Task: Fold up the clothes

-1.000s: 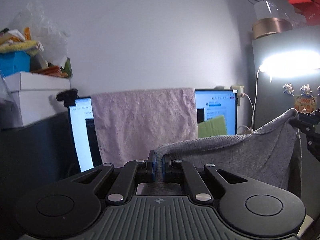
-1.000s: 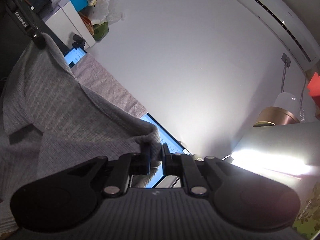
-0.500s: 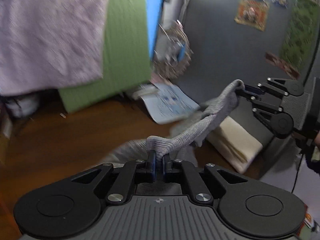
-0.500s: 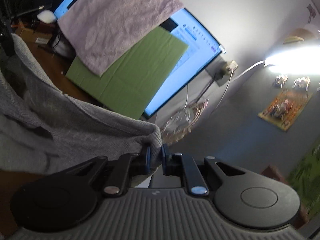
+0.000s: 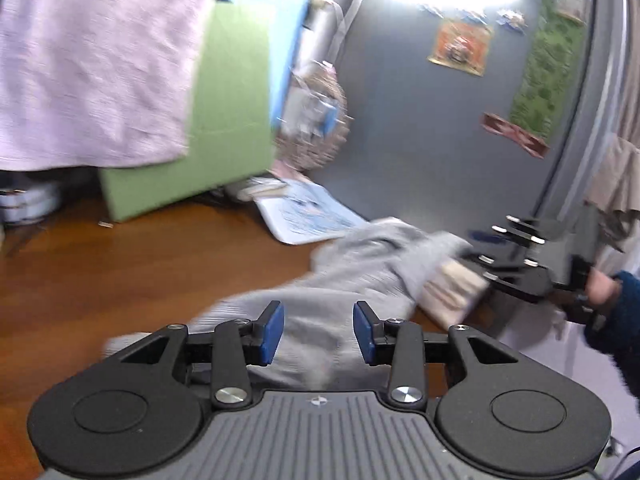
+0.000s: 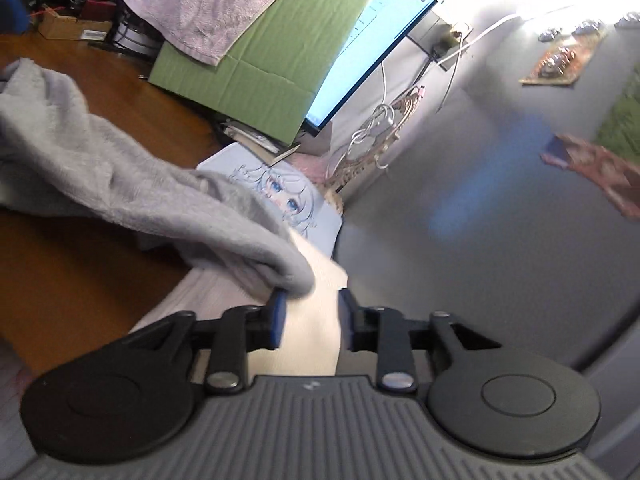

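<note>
The grey knit garment (image 5: pixel 360 276), which was held up in the air by both corners a second ago and stretched between the two tools, has been lowered onto the wooden counter (image 5: pixel 120 280) and let go. The jaws of the left hand-held gripper (image 5: pixel 319 332) have just been opening and now stand apart, with the grey cloth lying beneath and between the blue pads (image 5: pixel 272 332) but no longer pinched by them. The jaws of the right hand-held gripper (image 6: pixel 311 320) have likewise just been opening; they stand apart, and the rounded corner of the garment (image 6: pixel 160 200) rests against the tip of the left-hand finger without being clamped. That corner is draped over a cream folded cloth (image 6: pixel 316 300) at the counter's edge, near a light-blue mat with a drawn face (image 6: pixel 280 196). In the left wrist view the right tool is seen beyond the far end of the garment, gripped by a hand (image 5: pixel 600 286) in a dark sleeve. The garment is judged to lie in a loose, rumpled strip rather than flat, so the release probably marks the end of a laying-down step, and smoothing or a fresh grasp of an edge would seem to be needed before a neat fold can be made. Both views are blurred by motion.
</note>
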`<state>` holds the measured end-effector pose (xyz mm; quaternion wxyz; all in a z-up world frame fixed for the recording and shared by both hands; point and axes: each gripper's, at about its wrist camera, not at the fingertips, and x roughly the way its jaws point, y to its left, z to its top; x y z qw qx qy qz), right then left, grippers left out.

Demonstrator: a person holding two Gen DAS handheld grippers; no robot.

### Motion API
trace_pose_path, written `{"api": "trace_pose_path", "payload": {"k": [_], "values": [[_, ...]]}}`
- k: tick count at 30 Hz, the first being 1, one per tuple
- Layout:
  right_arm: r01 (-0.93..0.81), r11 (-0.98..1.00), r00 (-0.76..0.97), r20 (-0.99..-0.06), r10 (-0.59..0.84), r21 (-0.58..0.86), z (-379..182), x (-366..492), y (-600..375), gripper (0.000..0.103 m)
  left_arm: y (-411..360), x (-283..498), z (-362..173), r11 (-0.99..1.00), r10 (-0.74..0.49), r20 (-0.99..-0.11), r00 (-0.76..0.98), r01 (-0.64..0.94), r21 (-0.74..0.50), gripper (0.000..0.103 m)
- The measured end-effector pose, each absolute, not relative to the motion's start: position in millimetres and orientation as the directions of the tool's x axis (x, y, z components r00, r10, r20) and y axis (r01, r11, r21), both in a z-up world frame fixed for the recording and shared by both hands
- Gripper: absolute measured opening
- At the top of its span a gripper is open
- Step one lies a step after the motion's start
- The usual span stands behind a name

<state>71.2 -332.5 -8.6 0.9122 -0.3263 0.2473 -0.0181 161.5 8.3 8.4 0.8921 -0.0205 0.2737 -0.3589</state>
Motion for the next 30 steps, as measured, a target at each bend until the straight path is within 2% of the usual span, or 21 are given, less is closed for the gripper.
{"api": "trace_pose_path", "payload": {"k": [5,7,10,12,16,23,25,26,29,30], "values": [[-0.115,0.803,0.864,-0.457,-0.209,-0.584,-12.1,36.6,-341.9,0.035,20.2,164.8,-11.3,0.779,-0.584,-0.511,0.631,0.614,-0.131,0.037],[-0.126,0.838,0.876,-0.456,-0.158,-0.531,-7.6,18.3,-338.3,0.036,20.1,162.0,-19.4,0.779,-0.571,-0.518,0.637,0.62,-0.095,0.036],[-0.218,0.888,0.883,-0.469,0.003,-0.404,-11.8,3.8,-315.9,0.036,11.4,147.8,-27.7,0.752,-0.555,-0.521,0.649,0.659,0.019,0.034],[-0.314,0.875,0.879,-0.461,0.121,-0.368,-20.0,-4.2,-286.0,0.036,2.9,135.2,-33.5,0.733,-0.537,-0.519,0.665,0.673,0.105,0.032],[-0.472,0.828,0.841,-0.437,0.319,-0.303,-37.3,-2.0,-232.5,0.033,-3.6,123.7,-38.1,0.703,-0.542,-0.519,0.661,0.695,0.151,0.032],[-0.576,0.744,0.796,-0.439,0.417,-0.34,-64.7,30.0,-185.4,0.032,-8.9,102.2,-34.8,0.656,-0.528,-0.495,0.69,0.702,0.279,0.032],[-0.587,0.724,0.79,-0.451,0.416,-0.361,-70.1,37.2,-181.8,0.017,-12.9,95.5,-35.1,0.634,-0.527,-0.489,0.695,0.705,0.318,0.032],[-0.595,0.717,0.786,-0.448,0.426,-0.363,-71.1,39.0,-181.8,0.005,-15.4,92.6,-35.6,0.618,-0.527,-0.485,0.698,0.707,0.344,0.032],[-0.614,0.711,0.772,-0.446,0.453,-0.343,-68.4,42.5,-184.2,0.004,-27.1,82.3,-38.9,0.536,-0.537,-0.472,0.699,0.715,0.448,0.032],[-0.628,0.722,0.754,-0.455,0.473,-0.29,-63.6,46.1,-188.1,0.004,-33.1,77.5,-40.4,0.497,-0.537,-0.459,0.708,0.705,0.505,0.032]]}}
